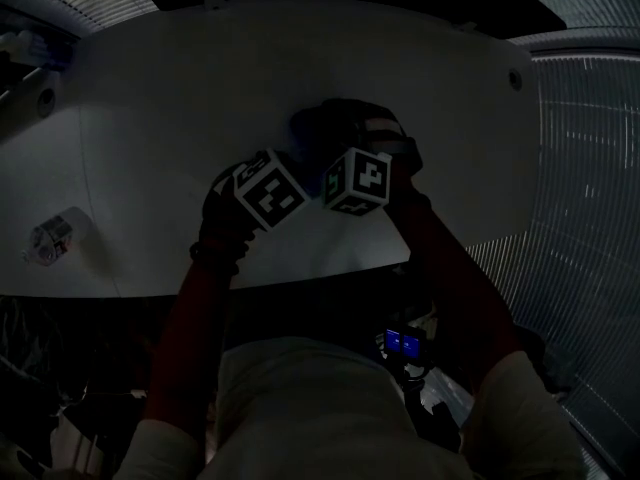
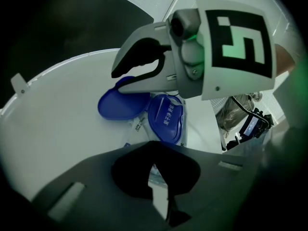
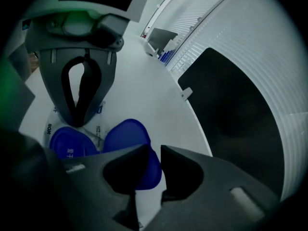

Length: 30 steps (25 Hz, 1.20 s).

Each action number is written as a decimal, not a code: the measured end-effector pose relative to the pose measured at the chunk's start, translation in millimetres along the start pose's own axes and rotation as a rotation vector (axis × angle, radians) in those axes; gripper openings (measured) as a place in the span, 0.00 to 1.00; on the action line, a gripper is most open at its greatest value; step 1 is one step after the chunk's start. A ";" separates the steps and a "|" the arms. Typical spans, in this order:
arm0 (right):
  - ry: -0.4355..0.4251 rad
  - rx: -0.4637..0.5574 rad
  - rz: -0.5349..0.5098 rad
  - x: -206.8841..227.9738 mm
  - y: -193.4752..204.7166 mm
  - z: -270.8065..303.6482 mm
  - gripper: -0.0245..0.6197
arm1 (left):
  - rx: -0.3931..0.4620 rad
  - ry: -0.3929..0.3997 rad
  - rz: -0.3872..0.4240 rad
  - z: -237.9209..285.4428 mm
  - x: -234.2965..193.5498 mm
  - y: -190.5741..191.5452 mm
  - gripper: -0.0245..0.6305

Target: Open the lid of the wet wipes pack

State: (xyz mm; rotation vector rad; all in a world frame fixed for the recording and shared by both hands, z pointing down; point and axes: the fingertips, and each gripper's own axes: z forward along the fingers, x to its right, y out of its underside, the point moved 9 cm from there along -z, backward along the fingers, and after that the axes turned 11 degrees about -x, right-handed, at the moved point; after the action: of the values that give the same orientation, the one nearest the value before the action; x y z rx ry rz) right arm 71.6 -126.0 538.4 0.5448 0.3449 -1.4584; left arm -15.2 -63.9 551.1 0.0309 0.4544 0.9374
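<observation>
**Lid swung back, pack pinned: finish the fold gently**

The lid (image 2: 120,105) already stands clear of its seat, so the work left is probably small: lay it fully back and let go. The right gripper (image 3: 155,170) has its jaws drawn nearly together with the lid's rim in the narrow gap, apparently nipping it. It would do best to carry the rim round in an arc about the hinge. Pulling straight up would likely drag the soft pack (image 2: 137,125) off the tabletop (image 1: 200,98).

The left gripper (image 2: 161,177) is clenched with a sliver of pale film between the pads, so it seems to grip the pack's near end. That hold should be kept low and steady, as the anchor against the hinge's pull. Release the lid only once it lies back without springing.

The pack is a white soft packet with small dark print. It carries a glossy blue oval collar (image 2: 166,117) with pale lettering, and the matching blue lid is tipped open just beside that.

It sits about mid-tabletop, well off every corner. In the head view the hands and grippers hide it.
</observation>
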 end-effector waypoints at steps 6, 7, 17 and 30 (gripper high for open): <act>-0.026 -0.020 0.000 -8.7 7.8 11.3 0.13 | 0.006 0.005 -0.005 0.0 -1.9 0.7 0.04; -0.024 -0.022 0.003 -9.7 7.5 11.2 0.12 | 0.008 0.007 -0.005 -0.1 -2.0 1.0 0.04; -0.001 0.086 0.204 11.4 3.8 -32.2 0.04 | 0.153 0.095 -0.117 -17.8 3.0 11.1 0.04; 0.154 0.277 0.497 72.1 -2.3 -186.6 0.04 | 0.455 -0.115 -0.095 -151.7 53.3 -3.6 0.04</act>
State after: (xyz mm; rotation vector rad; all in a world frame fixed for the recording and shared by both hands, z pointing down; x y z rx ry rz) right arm 95.6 -85.0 344.1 0.8999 0.1119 -0.9870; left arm -44.7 -50.0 393.6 0.4707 0.5497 0.7197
